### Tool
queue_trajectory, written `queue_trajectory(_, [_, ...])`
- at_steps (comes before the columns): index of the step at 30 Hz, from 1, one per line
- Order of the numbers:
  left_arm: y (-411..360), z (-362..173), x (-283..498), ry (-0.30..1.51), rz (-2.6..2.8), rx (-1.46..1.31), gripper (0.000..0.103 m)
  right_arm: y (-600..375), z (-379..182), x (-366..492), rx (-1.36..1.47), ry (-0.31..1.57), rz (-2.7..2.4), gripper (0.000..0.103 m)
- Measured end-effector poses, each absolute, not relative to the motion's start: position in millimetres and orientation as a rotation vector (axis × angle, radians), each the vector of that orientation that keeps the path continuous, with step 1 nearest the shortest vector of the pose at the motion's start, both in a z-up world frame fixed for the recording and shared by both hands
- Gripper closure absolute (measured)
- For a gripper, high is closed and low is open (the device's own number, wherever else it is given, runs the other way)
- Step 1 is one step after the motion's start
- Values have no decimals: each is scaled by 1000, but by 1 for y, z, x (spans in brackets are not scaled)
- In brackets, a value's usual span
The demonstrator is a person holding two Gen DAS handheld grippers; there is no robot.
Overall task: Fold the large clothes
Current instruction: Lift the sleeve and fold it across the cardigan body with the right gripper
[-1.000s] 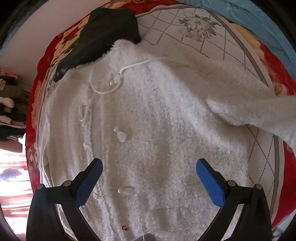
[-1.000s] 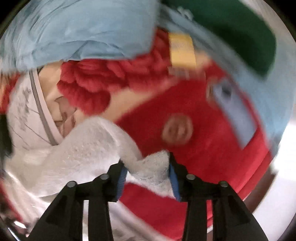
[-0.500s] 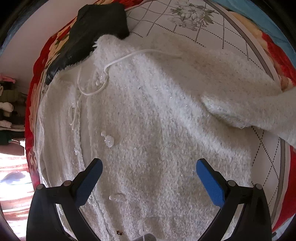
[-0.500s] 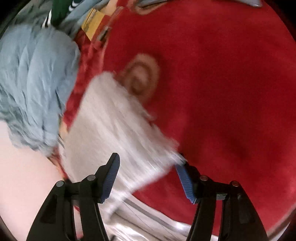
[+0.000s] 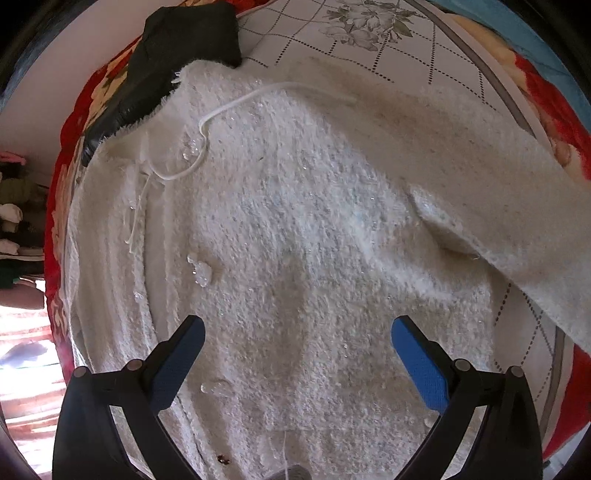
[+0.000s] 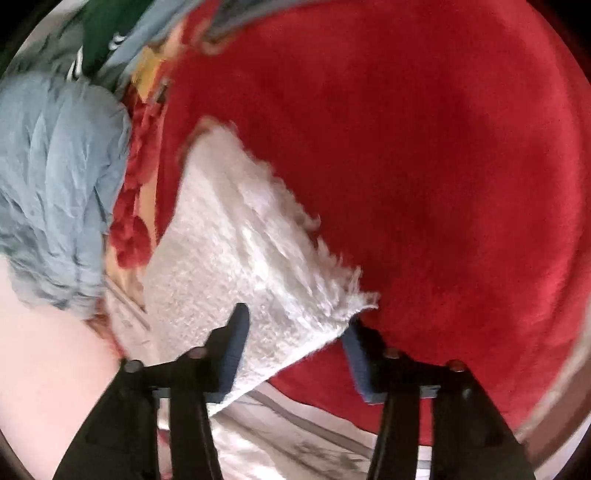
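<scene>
A fluffy white cardigan [image 5: 295, 221] with clear buttons and a loose white cord lies spread front-up on the bed. My left gripper [image 5: 297, 325] hovers open just above its lower middle, with nothing between the blue pads. The cardigan's sleeve [image 5: 498, 206] stretches away to the right. In the right wrist view the sleeve's end [image 6: 240, 240] lies flat on the red blanket [image 6: 406, 147]. It reaches in between the fingers of my right gripper [image 6: 295, 319]. The jaws are opening, and the cloth sits loose and unpinched between them.
A black garment [image 5: 177, 55] lies at the cardigan's collar on the white quilted cover [image 5: 354, 22]. A crumpled light-blue cloth [image 6: 55, 166] and a green garment [image 6: 107, 33] lie beyond the sleeve. Piled clothes [image 5: 18, 221] sit off the bed's left side.
My right gripper swung down and rolled, carrying the pinched sleeve end onto the red blanket, and its jaws have loosened. The left gripper has sunk slightly closer to the cardigan.
</scene>
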State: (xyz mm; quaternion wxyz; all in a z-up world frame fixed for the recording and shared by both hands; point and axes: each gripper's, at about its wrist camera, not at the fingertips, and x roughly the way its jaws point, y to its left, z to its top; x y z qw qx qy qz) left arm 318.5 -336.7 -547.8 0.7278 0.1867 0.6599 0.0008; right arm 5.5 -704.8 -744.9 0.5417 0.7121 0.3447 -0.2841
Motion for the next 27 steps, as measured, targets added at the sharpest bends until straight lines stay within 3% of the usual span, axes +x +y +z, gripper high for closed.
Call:
queue_trajectory(1, [-335, -549, 319, 1450, 4, 413, 0, -704, -749, 9, 1704, 785, -643, 36])
queue_trajectory(4, [-331, -555, 324, 1437, 28, 415, 0, -703, -757, 28, 1704, 722, -651, 30])
queue_trajectory(6, [-326, -559, 329, 1427, 53, 415, 0, -699, -755, 39, 1690, 660, -652, 34])
queue_trajectory(7, [-323, -561, 332, 1425, 64, 413, 0, -698, -752, 46, 1681, 631, -628, 57])
queue_trajectory(8, [-319, -562, 335, 1425, 74, 408, 0, -699, -750, 50, 1671, 638, -620, 95])
queue_trajectory(13, [-297, -554, 342, 1412, 124, 368, 0, -696, -710, 71, 1582, 604, -631, 95])
queue_trajectory(19, [-253, -544, 347, 1411, 191, 323, 0, -668, -610, 121, 1329, 629, -541, 95])
queue_trajectory(27, [-145, -522, 336, 1423, 309, 171, 0, -512, -514, 265, 934, 841, -194, 95])
